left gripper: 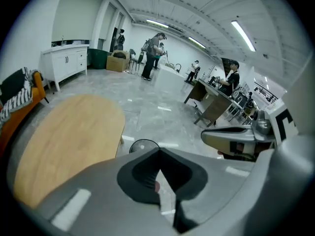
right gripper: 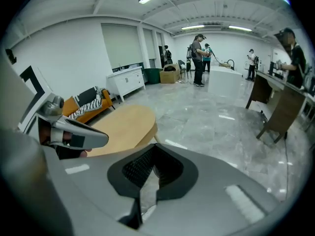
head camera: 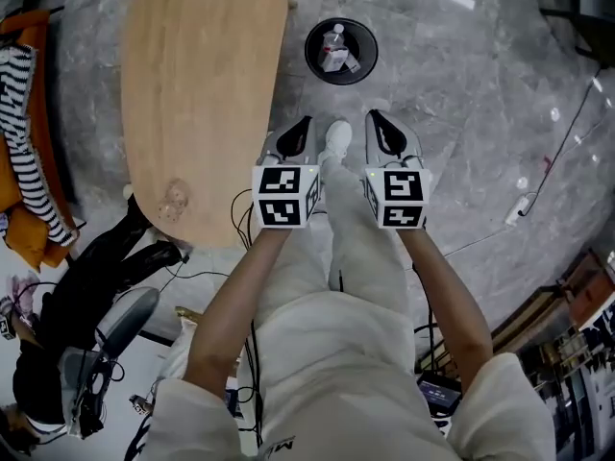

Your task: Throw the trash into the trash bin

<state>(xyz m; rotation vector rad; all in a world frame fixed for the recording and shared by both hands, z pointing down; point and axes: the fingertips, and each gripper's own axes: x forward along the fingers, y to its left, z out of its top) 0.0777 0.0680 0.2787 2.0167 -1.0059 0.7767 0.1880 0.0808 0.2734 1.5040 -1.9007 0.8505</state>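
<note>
Trash (head camera: 335, 50) lies inside trash bin (head camera: 312, 52) at twelve o'clock; left hand-held gripper (head camera: 305, 123) and right hand-held gripper (head camera: 374, 116) both pressed together, empty; clear scrap (head camera: 176, 200) on worktop (head camera: 197, 84) at nine o'clock could be nudged off unless jaws spread first.

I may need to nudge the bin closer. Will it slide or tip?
The bin would probably slide easily, since the floor looks polished. It is likely light, as it holds little besides a plastic bottle. A push near the rim might therefore tip it.
</note>
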